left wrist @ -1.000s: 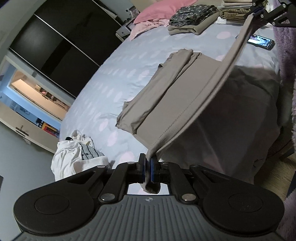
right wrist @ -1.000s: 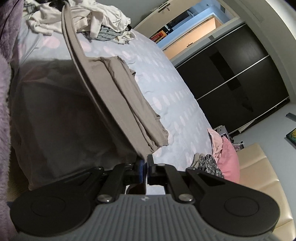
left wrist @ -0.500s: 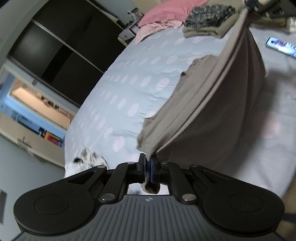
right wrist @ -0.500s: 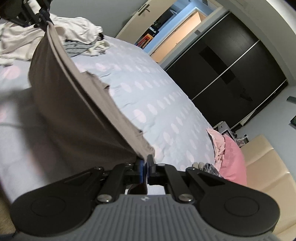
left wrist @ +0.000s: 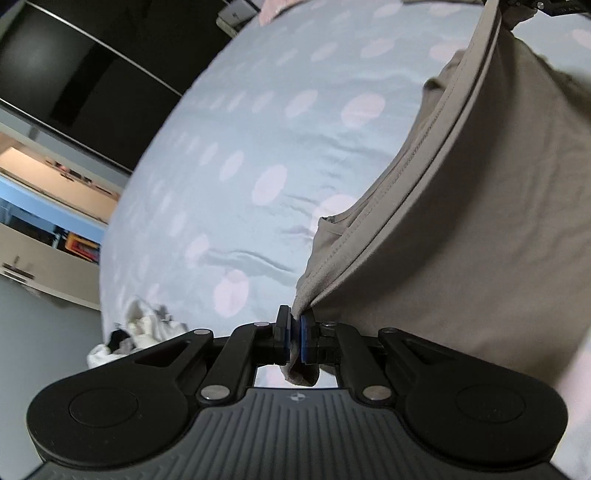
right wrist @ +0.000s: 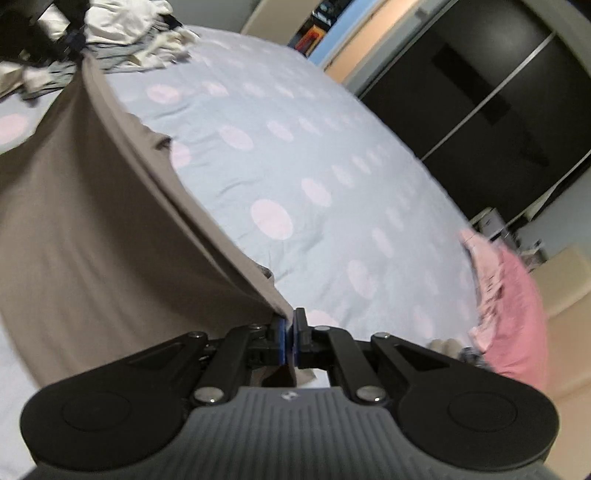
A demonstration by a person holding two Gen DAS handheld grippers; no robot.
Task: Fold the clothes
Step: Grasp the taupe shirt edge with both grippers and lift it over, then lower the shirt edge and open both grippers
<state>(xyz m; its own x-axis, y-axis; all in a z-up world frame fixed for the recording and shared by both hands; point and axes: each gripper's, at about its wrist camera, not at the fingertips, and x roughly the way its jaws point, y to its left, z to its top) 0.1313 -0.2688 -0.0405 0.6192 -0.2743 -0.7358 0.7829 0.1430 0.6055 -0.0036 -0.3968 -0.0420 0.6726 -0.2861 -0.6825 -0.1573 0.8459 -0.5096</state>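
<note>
A grey-brown garment (left wrist: 480,229) hangs stretched between my two grippers above the pale blue bedsheet with pink dots (left wrist: 280,122). My left gripper (left wrist: 294,332) is shut on one corner of its hemmed edge. My right gripper (right wrist: 289,334) is shut on the other corner of the same garment (right wrist: 85,229). The taut top edge runs from each gripper toward the other, and the cloth drapes down onto the bed. The right gripper shows at the top right of the left wrist view (left wrist: 546,5), the left gripper at the top left of the right wrist view (right wrist: 44,33).
A heap of white and striped unfolded clothes (right wrist: 125,29) lies at one end of the bed, also seen in the left wrist view (left wrist: 136,332). A pink pillow (right wrist: 513,317) lies at the other end. Dark wardrobe doors (right wrist: 498,92) stand beyond the bed.
Both grippers have carried the held edge forward over the bed and lower. The garment now covers its own folded part, which showed on the sheet before.
</note>
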